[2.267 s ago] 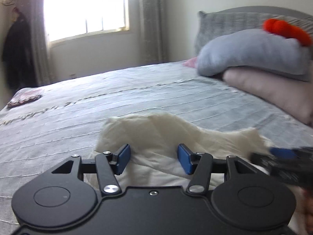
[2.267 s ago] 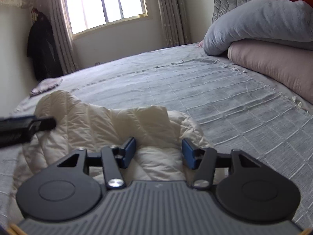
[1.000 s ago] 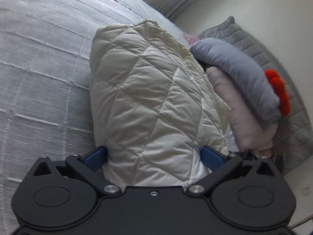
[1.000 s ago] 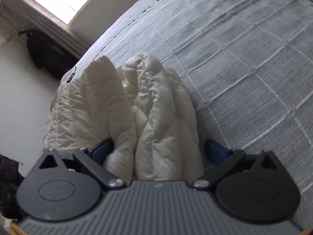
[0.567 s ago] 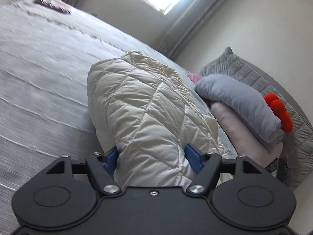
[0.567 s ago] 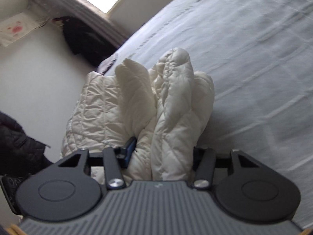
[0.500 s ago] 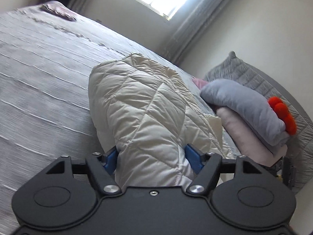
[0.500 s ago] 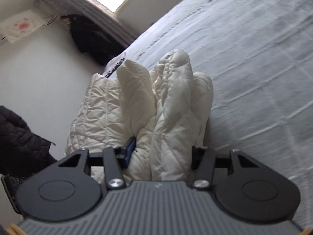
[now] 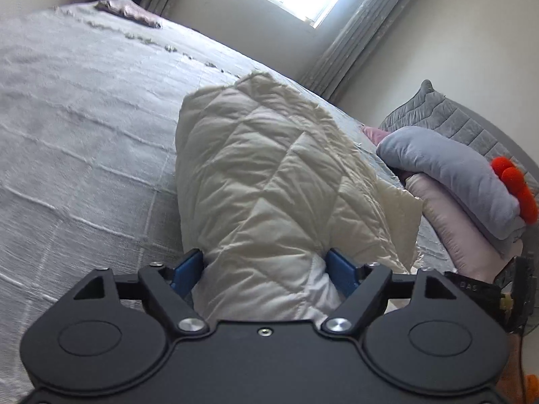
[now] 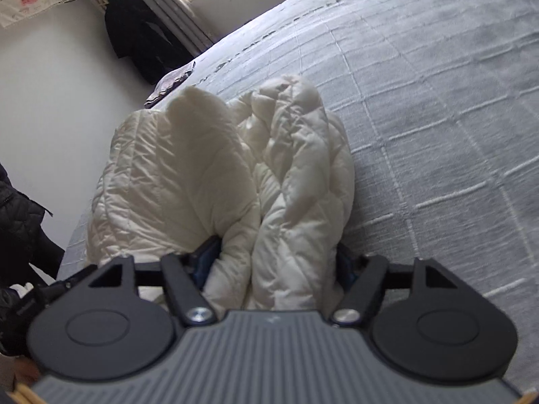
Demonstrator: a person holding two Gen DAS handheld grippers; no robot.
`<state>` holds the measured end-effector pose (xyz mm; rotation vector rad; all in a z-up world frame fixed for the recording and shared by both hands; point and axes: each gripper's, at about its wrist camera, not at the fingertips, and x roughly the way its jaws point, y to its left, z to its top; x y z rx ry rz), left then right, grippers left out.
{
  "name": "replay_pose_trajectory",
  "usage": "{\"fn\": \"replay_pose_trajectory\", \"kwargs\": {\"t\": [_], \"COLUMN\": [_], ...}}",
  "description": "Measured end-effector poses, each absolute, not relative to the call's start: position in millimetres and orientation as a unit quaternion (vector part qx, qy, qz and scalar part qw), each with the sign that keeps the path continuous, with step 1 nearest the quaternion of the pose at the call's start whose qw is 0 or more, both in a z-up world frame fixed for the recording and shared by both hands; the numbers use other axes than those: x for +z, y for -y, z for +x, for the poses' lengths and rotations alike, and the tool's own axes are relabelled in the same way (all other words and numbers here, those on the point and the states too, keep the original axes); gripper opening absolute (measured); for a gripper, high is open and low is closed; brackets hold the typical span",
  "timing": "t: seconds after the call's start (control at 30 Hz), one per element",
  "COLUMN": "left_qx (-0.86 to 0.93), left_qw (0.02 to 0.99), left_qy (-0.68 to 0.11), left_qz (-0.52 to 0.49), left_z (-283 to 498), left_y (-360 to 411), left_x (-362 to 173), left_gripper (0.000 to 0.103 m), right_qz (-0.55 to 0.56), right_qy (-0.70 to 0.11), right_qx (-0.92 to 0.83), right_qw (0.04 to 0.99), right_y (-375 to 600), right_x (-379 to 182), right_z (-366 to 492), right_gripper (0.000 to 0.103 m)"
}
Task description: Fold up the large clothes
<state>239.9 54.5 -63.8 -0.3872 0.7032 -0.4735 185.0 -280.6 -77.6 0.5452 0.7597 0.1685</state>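
A cream quilted puffer jacket [image 9: 262,181] lies bunched on the grey bedspread [image 9: 74,134]. My left gripper [image 9: 266,271] is shut on a thick fold of the jacket, its blue pads [image 9: 187,269] pressing both sides. In the right wrist view the same jacket [image 10: 269,175] shows as several puffy folds. My right gripper [image 10: 276,264] is shut on one bundle of folds, and the bulky fabric keeps its jaws apart. The jacket hangs forward from both grippers onto the bed.
A grey pillow [image 9: 451,165] lies on a pink pillow [image 9: 454,222] at the headboard, with a red plush [image 9: 515,188] on top. A dark coat [image 10: 141,33] hangs by the window curtain. A small patterned cloth [image 10: 171,84] lies at the bed's far corner.
Both grippers closed from wide open onto thick folds of the jacket and hold them. Both views have tilted and shifted a little since half a second ago.
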Motion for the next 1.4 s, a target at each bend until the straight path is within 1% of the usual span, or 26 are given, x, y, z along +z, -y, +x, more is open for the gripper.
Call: {"fn": "replay_pose_trajectory", "kwargs": {"t": [0.07,0.2,0.3,0.33,0.4,0.57,0.6,0.63,0.73,0.9,1.07,1.27,1.4], "left_qx": [-0.223,-0.205,-0.192,-0.186,-0.170,-0.135,-0.128,-0.121,-0.102,-0.056,-0.012,-0.016,-0.016], "left_qw": [0.903,0.918,0.925,0.926,0.928,0.927,0.928,0.930,0.935,0.936,0.936,0.929,0.931], "left_qy": [-0.330,-0.318,-0.316,-0.317,-0.323,-0.344,-0.345,-0.344,-0.338,-0.345,-0.352,-0.370,-0.365], "left_qz": [-0.162,-0.116,-0.092,-0.086,-0.073,-0.062,-0.059,-0.056,-0.042,-0.026,0.005,0.001,0.016], "left_z": [231.5,209.7,193.2,186.6,175.7,148.5,140.7,134.6,115.4,96.8,84.7,75.3,71.2], "left_y": [-51.2,-43.5,-33.9,-29.8,-24.2,-15.3,-13.0,-10.9,-6.3,-3.2,-1.2,1.8,9.2], "left_x": [-49.6,-29.0,-17.4,-14.2,-9.8,-2.7,-1.2,0.1,2.8,0.2,-5.3,-9.8,-8.8], "left_gripper": [0.079,0.083,0.084,0.084,0.084,0.086,0.089,0.094,0.100,0.103,0.103,0.103,0.103], "right_qz": [0.238,0.196,0.156,0.144,0.120,0.086,0.083,0.081,0.073,0.063,0.059,0.003,-0.008], "right_qy": [-0.357,-0.342,-0.329,-0.326,-0.323,-0.314,-0.313,-0.312,-0.309,-0.293,-0.295,-0.309,-0.312], "right_qx": [0.073,0.052,0.032,0.028,0.021,0.006,0.002,-0.003,-0.013,-0.040,-0.061,-0.084,-0.088], "right_qw": [0.900,0.918,0.931,0.934,0.938,0.946,0.946,0.946,0.948,0.953,0.952,0.947,0.946], "right_y": [276.4,266.4,261.0,258.5,254.0,236.9,233.4,230.1,221.6,212.4,209.1,193.6,187.9], "right_x": [-62.3,-37.8,-21.5,-16.9,-8.3,0.4,0.4,1.7,3.9,2.8,-8.7,-16.9,-16.8], "right_z": [174.0,152.2,129.3,124.3,113.6,94.4,89.8,85.3,72.0,47.0,28.4,19.4,19.5], "right_gripper": [0.076,0.082,0.085,0.086,0.091,0.095,0.096,0.096,0.097,0.100,0.101,0.102,0.103]}}
